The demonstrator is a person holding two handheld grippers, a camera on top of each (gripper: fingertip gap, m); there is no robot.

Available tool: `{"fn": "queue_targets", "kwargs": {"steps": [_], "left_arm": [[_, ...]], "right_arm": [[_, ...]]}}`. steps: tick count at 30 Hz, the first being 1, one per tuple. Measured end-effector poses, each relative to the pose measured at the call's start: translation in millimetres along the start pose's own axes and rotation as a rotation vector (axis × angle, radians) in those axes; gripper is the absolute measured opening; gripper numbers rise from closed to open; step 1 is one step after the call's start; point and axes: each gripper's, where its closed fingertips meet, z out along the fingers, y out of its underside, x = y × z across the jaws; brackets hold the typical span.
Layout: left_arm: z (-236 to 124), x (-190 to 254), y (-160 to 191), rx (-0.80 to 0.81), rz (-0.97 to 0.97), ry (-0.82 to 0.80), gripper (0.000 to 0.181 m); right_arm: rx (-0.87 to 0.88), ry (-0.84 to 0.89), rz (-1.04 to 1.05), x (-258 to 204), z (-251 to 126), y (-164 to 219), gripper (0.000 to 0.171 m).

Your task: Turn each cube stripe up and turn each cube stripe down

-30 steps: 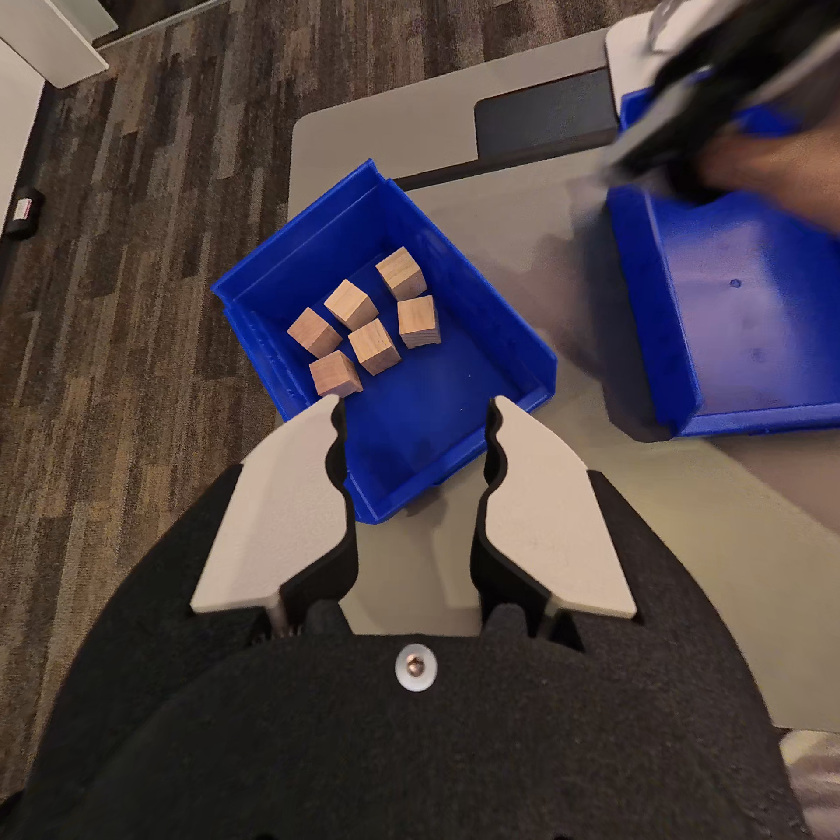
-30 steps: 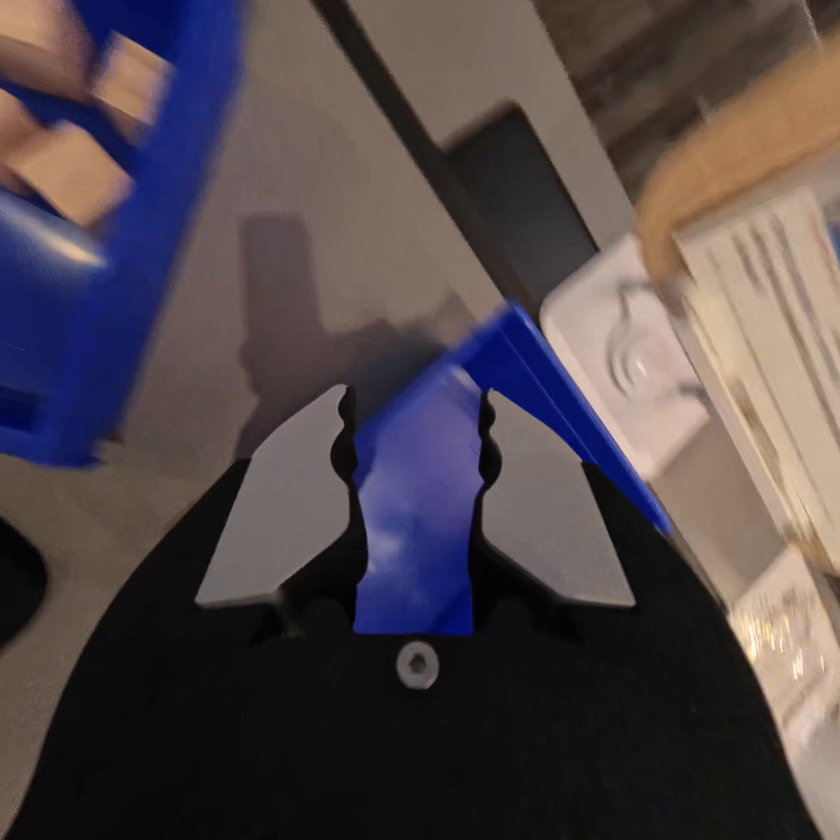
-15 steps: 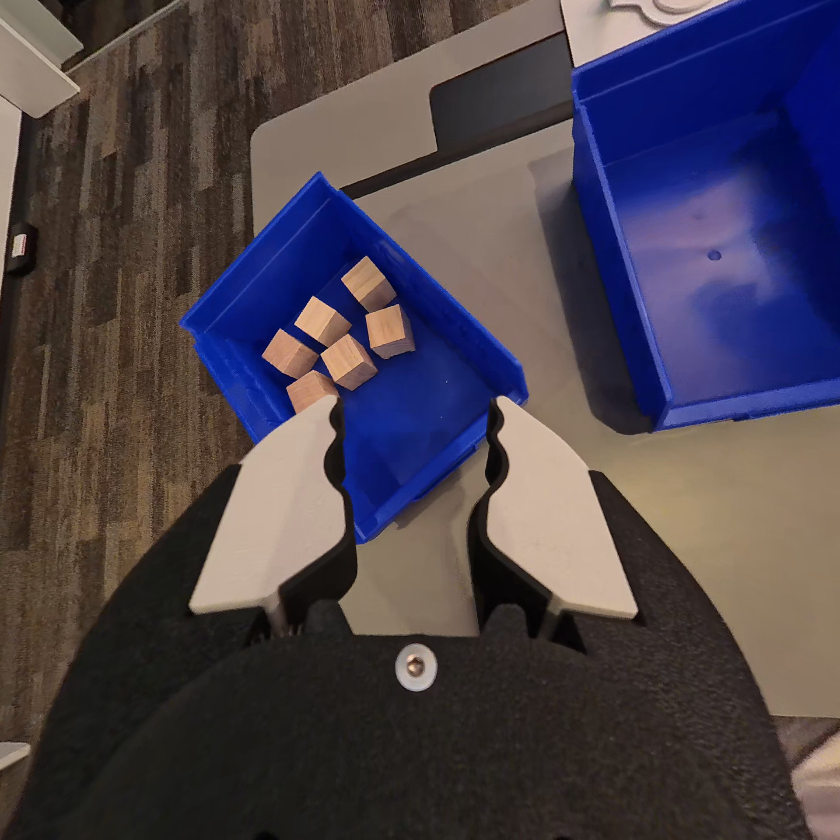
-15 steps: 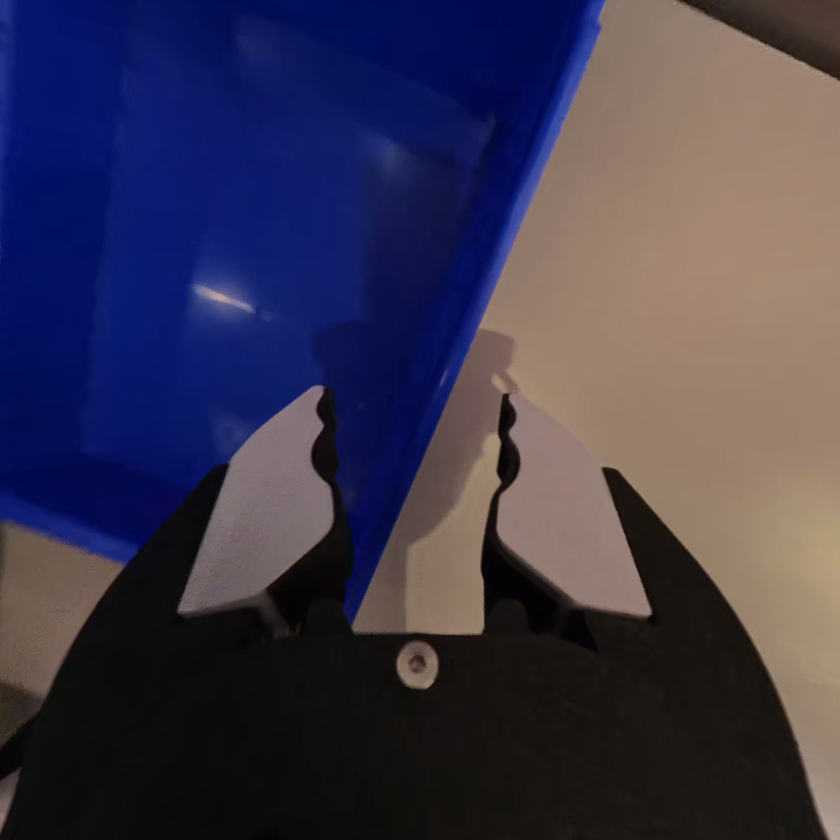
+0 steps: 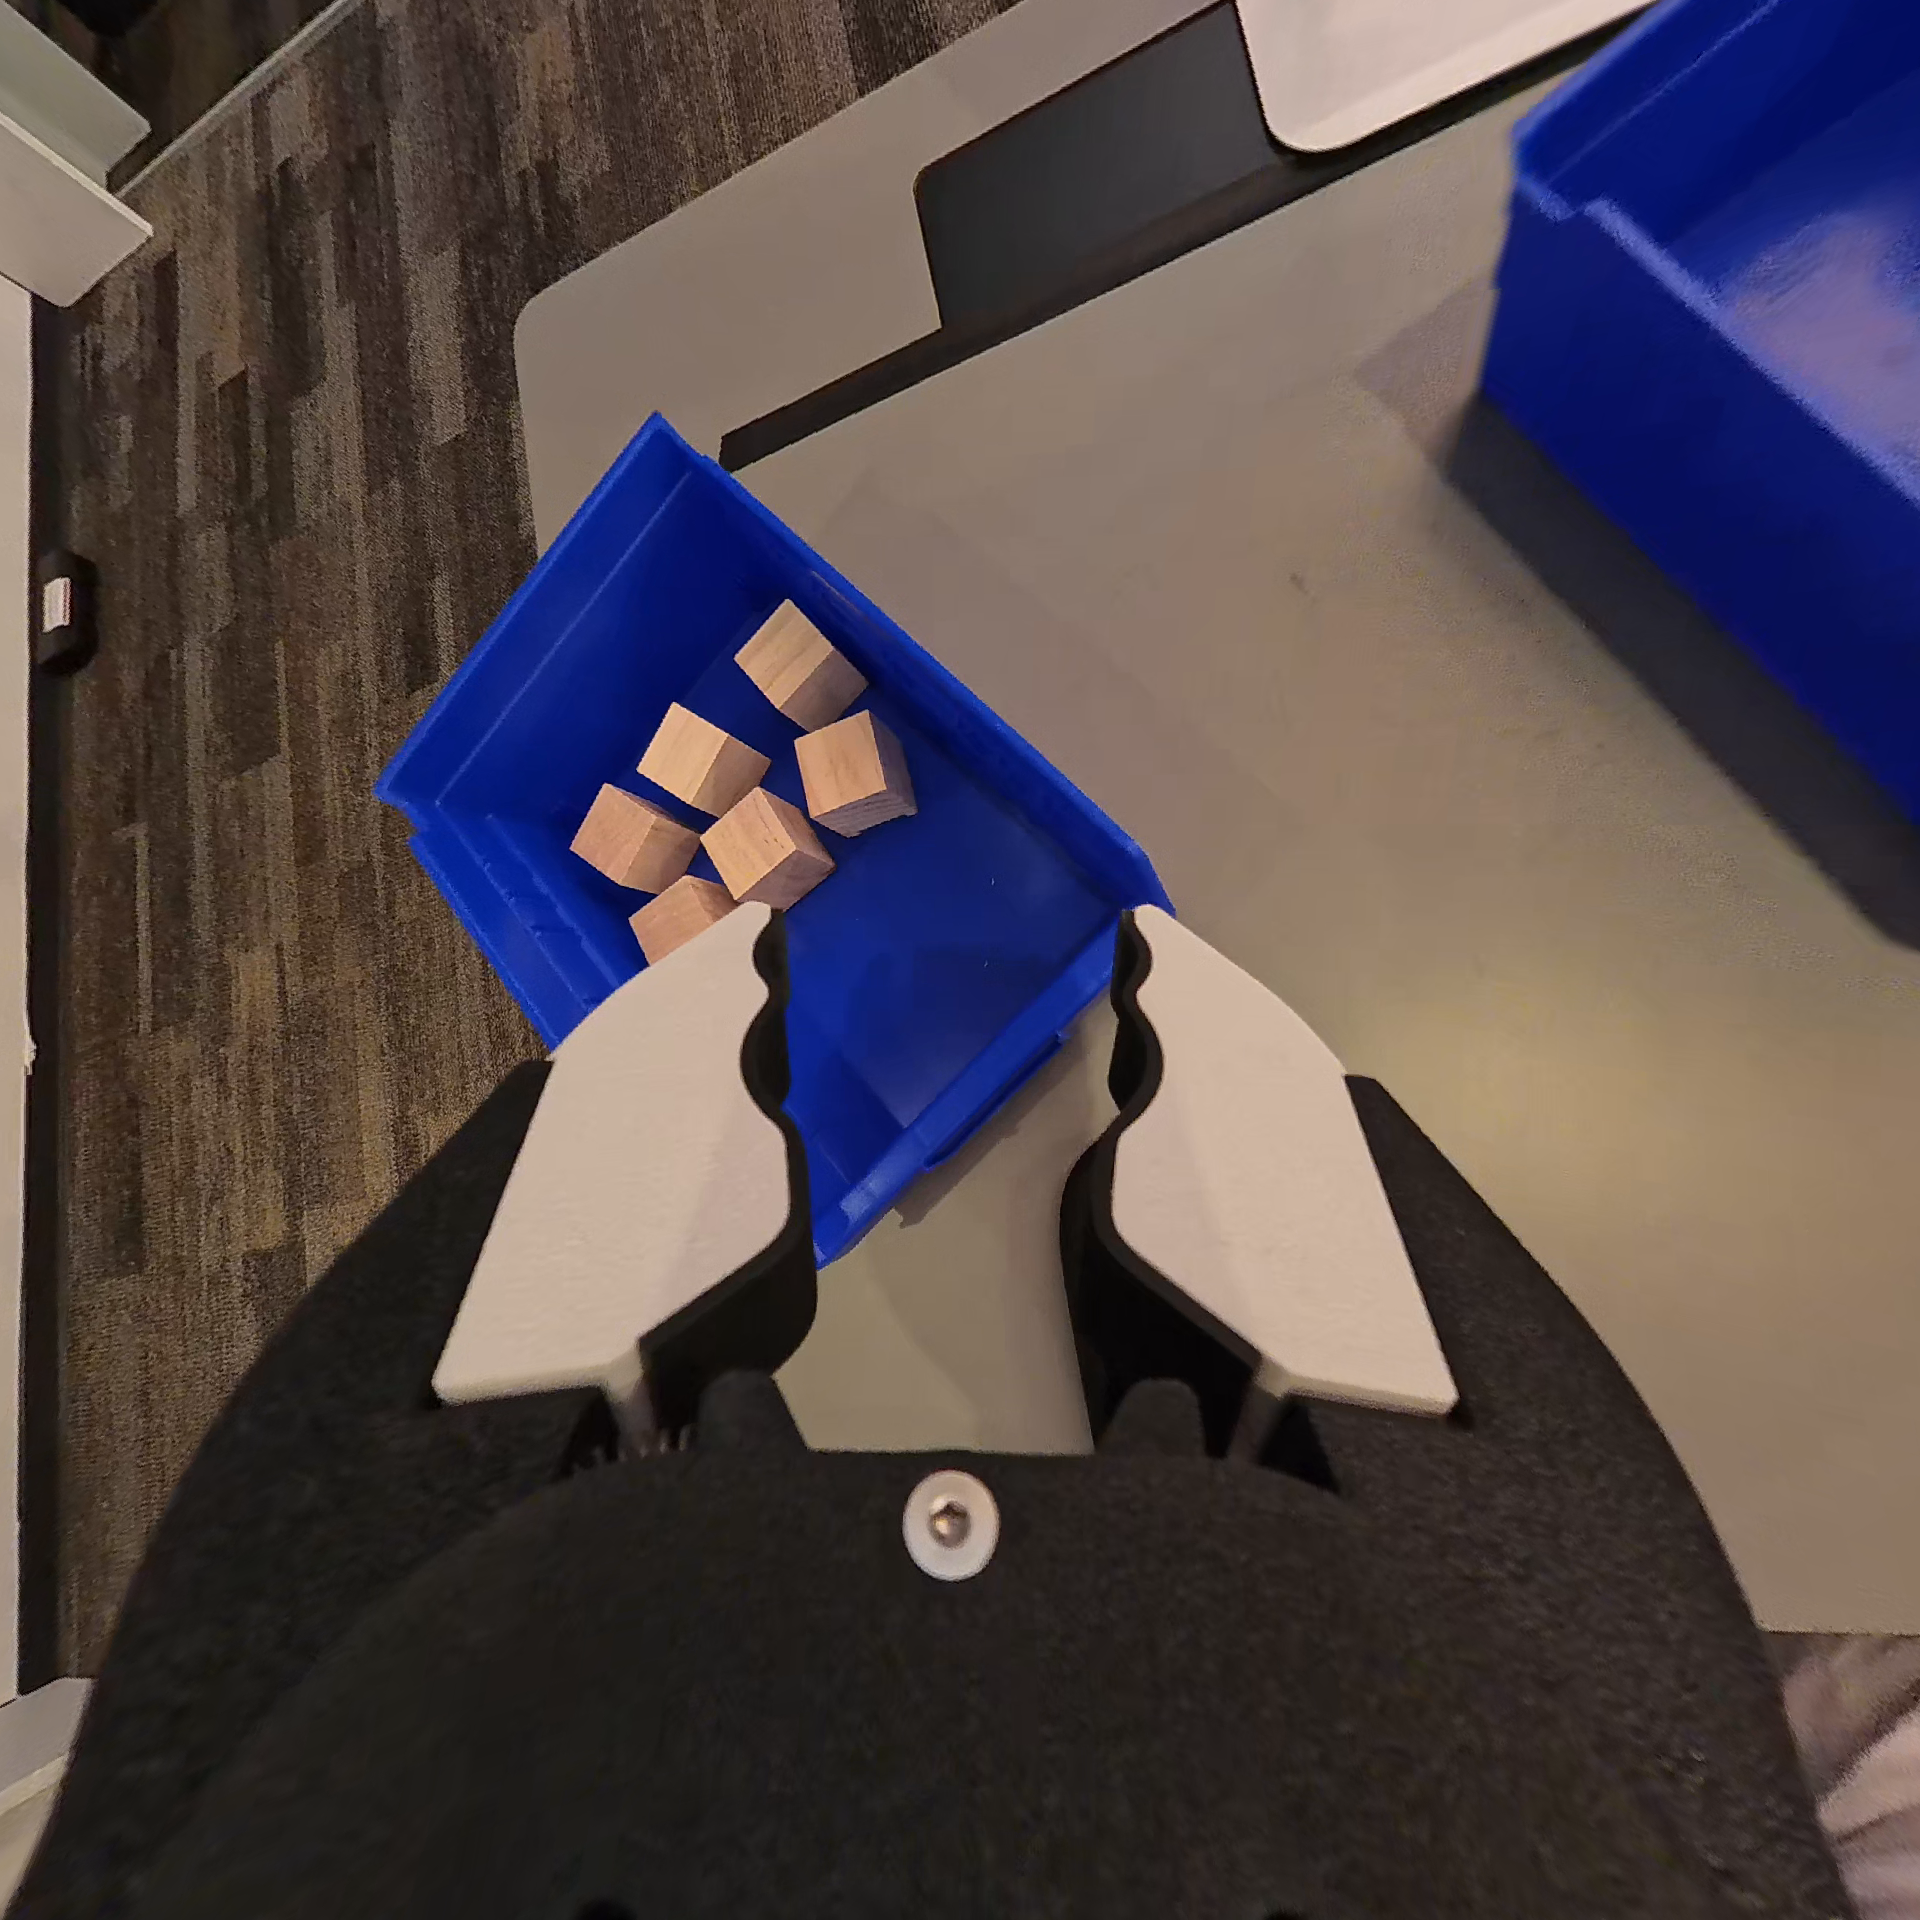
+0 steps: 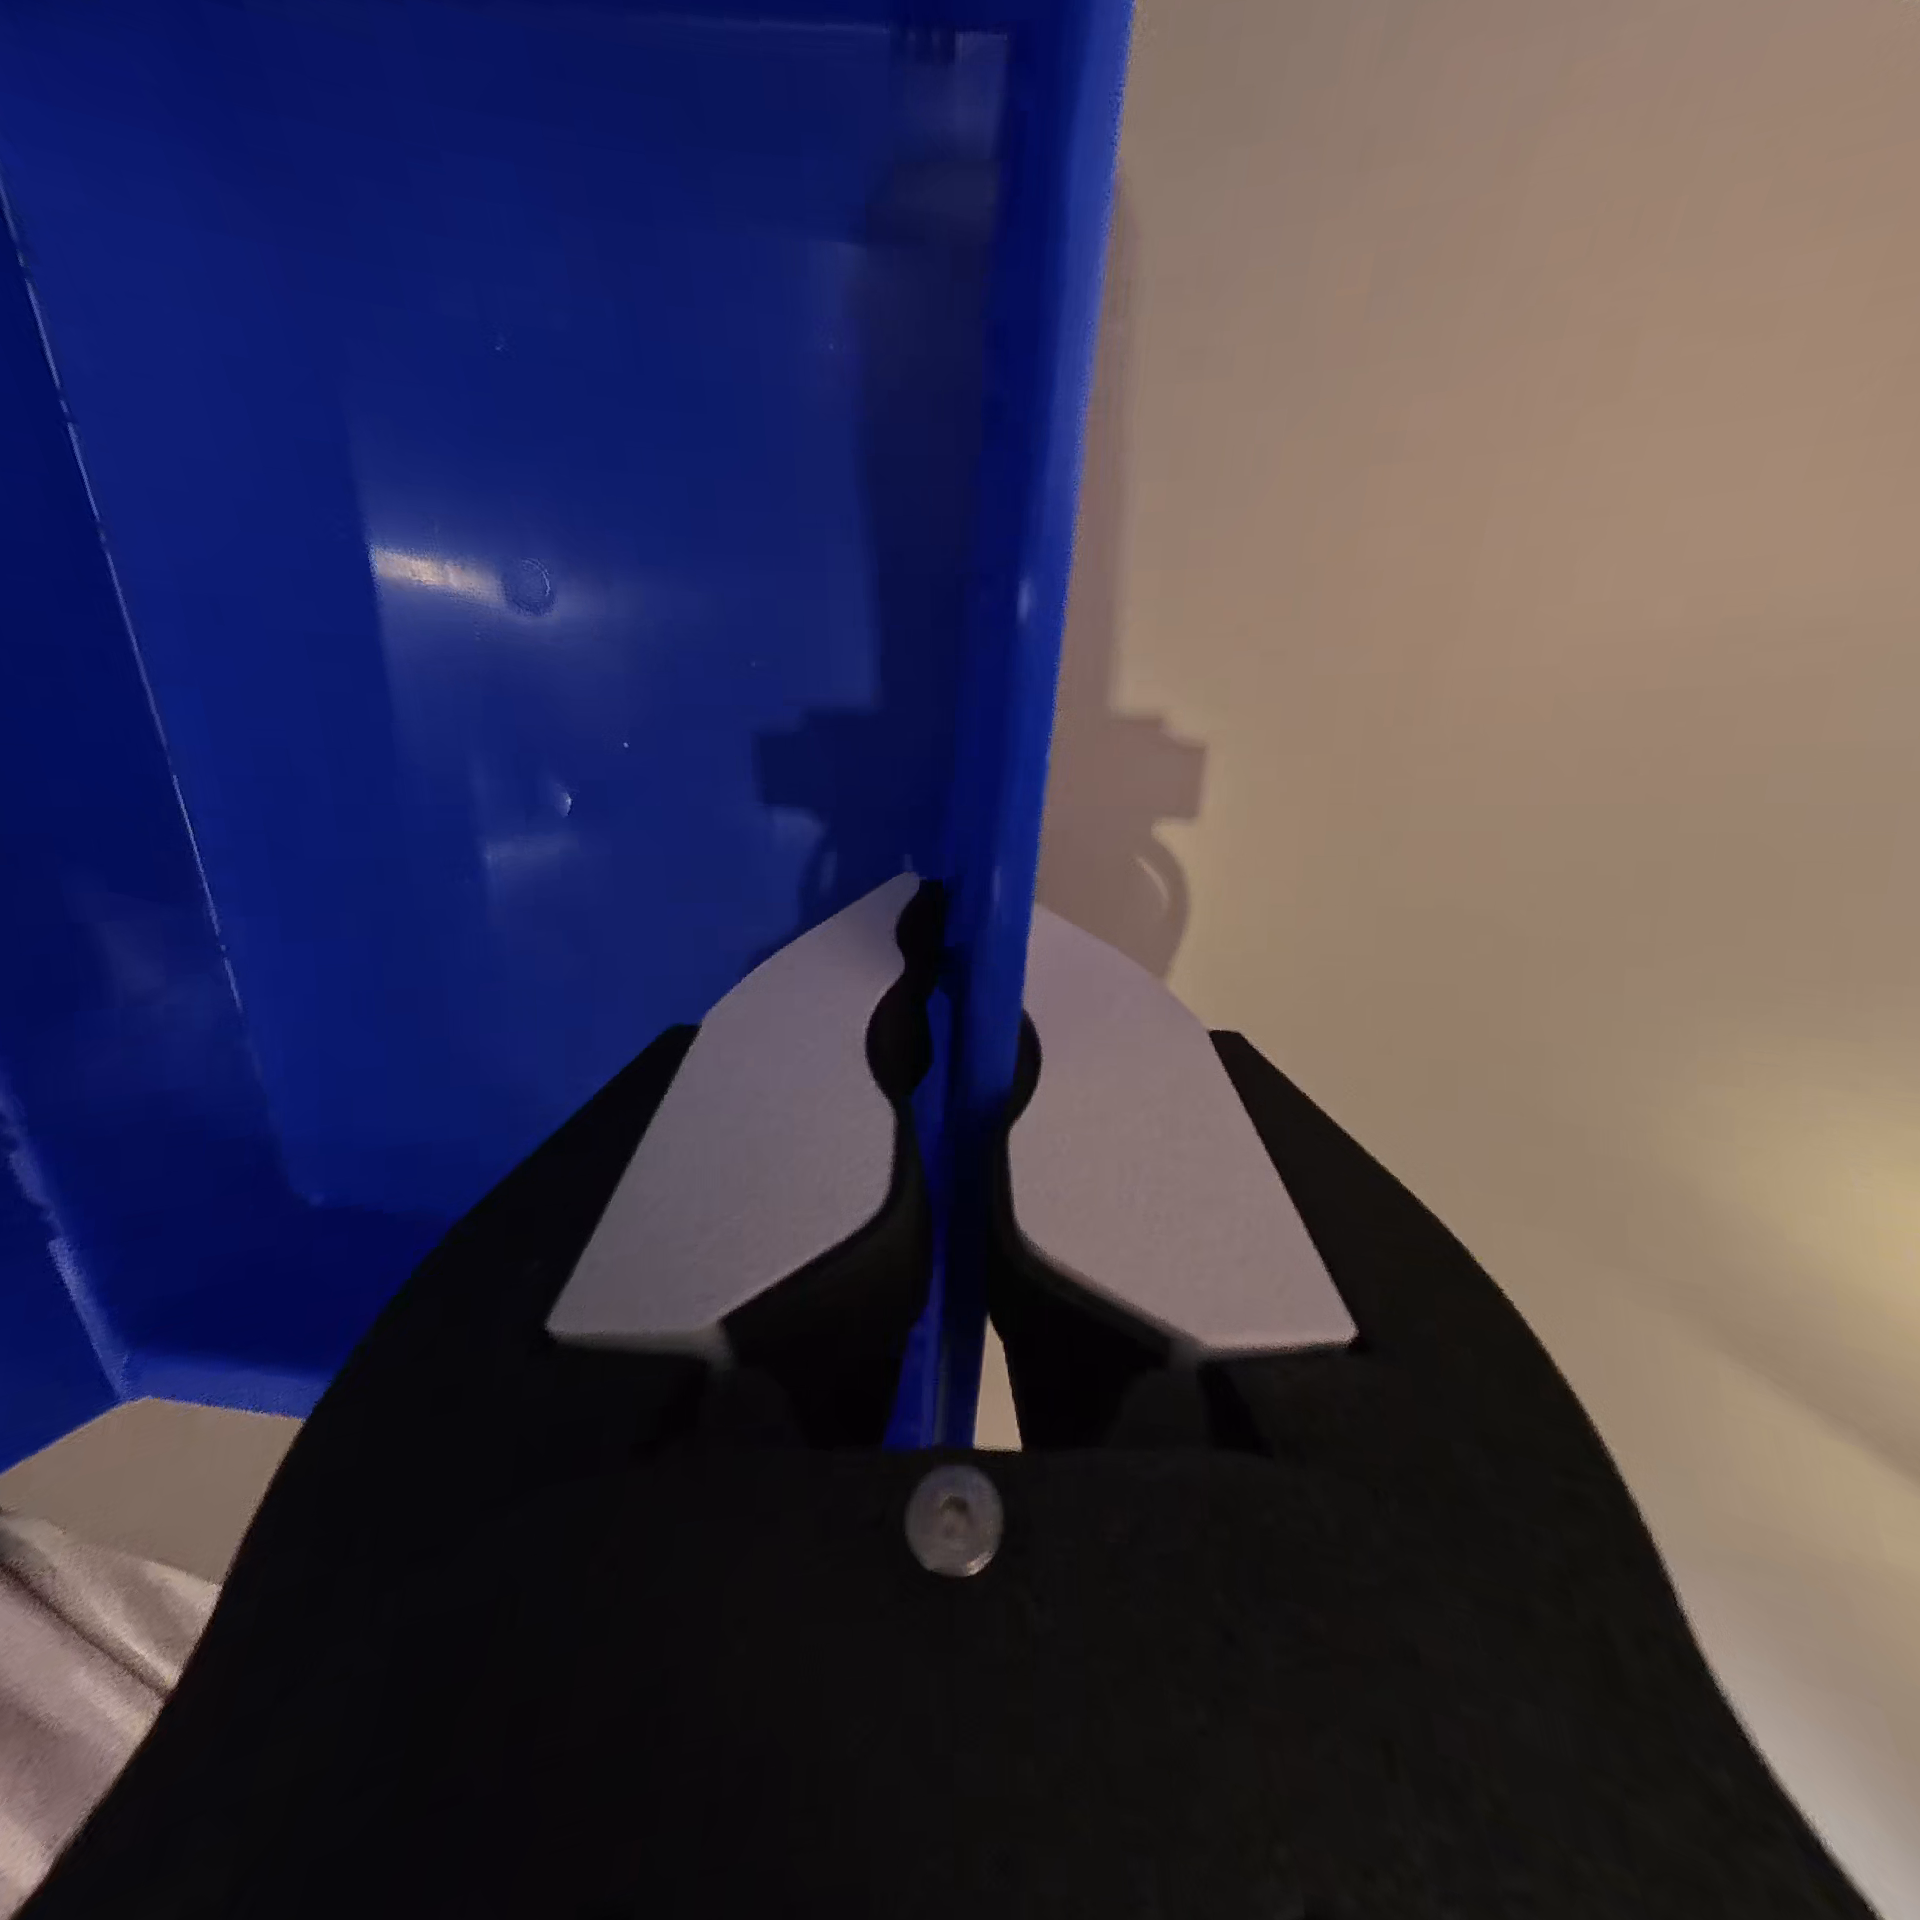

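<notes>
- Cubes (image 5: 743,795): six wooden ones lay clustered inside small blue bin (image 5: 582,665), toward its far-left end; no stripes could be made out from above.
- Small blue bin sat angled at the left edge of grey table (image 5: 1351,831).
- Left gripper (image 5: 943,920) hovered above the bin's near end, jaws spread wide, holding nothing.
- Right gripper (image 6: 961,904) was clamped on the side wall of large blue bin (image 6: 520,520), right of the small bin; view blurred.

Hand-held gripper (image 5: 943,925) open above small blue bin (image 5: 582,665); 6 wooden cubes (image 5: 766,844) inside.
</notes>
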Motion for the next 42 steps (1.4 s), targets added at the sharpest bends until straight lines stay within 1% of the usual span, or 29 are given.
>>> {"fn": "queue_targets", "kwargs": {"steps": [4,12,17,22,28,31,33,35,37,39,42], "left_arm": [[3,1,-2,-0.007,0.0,-0.001,0.06],[12,5,-7,-0.035,0.013,-0.015,0.06],[18,8,-7,-0.067,0.025,-0.026,0.06],[26,13,-6,-0.108,0.043,-0.032,0.06],[29,10,-11,-0.086,0.029,-0.021,0.056],[31,-9,-4,-0.071,-0.017,-0.016,0.056],[33,-34,10,-0.078,-0.104,-0.027,0.056],[39,-63,29,-0.091,-0.229,-0.031,0.057],[49,-92,56,-0.13,-0.37,-0.037,0.06],[61,-116,85,-0.19,-0.501,-0.048,0.061],[79,-140,109,-0.195,-0.641,-0.038,0.056]], "right_arm": [[-0.01,0.009,0.01,60,-11,29,0.006],[-0.015,0.038,0.178,181,-36,98,0.006],[-0.003,0.053,0.287,238,-49,136,0.006],[0.011,0.064,0.358,276,-57,163,0.006],[0.063,0.049,0.391,290,-60,171,0.006],[0.082,0.088,0.36,293,-62,171,0.009],[0.133,0.18,0.336,300,-72,167,0.02],[0.225,0.259,0.325,304,-91,159,0.029],[0.326,0.314,0.322,301,-114,148,0.031],[0.396,0.304,0.287,285,-132,137,0.031],[0.451,0.292,0.21,255,-153,117,0.031]]}}
